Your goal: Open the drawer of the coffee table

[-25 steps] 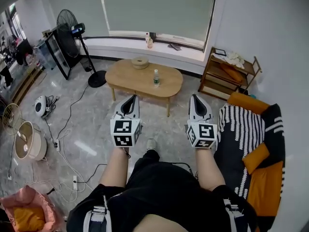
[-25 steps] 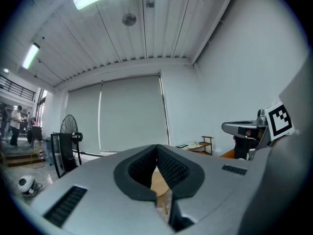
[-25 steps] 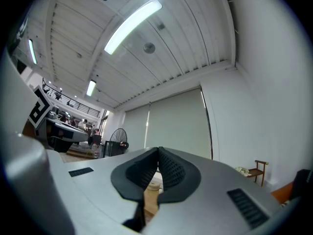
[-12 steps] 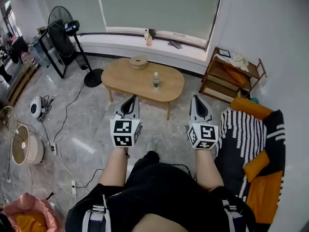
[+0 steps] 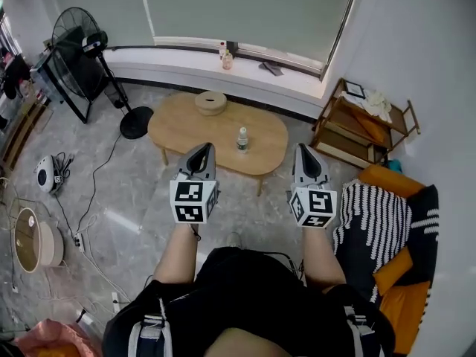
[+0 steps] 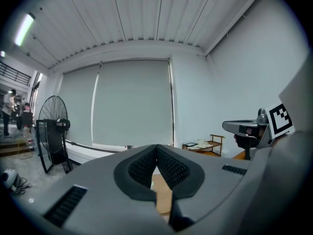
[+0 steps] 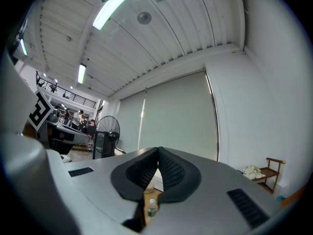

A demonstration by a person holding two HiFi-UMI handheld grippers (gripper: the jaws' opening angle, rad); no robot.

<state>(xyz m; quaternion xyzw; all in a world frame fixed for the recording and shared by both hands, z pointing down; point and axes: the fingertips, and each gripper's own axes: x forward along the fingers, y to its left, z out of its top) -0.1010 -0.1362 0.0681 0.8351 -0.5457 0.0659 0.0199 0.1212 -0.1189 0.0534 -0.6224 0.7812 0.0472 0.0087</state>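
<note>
on the coffee table [image 5: 178, 125]: bottle [image 5: 242, 140], perhaps a woven bowl [image 5: 210, 103].

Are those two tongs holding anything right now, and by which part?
Nothing is held. The left tongs and right tongs are both shut and empty, not yet at the coffee table.

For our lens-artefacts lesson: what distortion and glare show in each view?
Head view: sharp and evenly lit, with a pale reflection on the floor. Left gripper view: fisheye with black corners, the ceiling edge bowed. Right gripper view: same fisheye, the ceiling light blown out.
</note>
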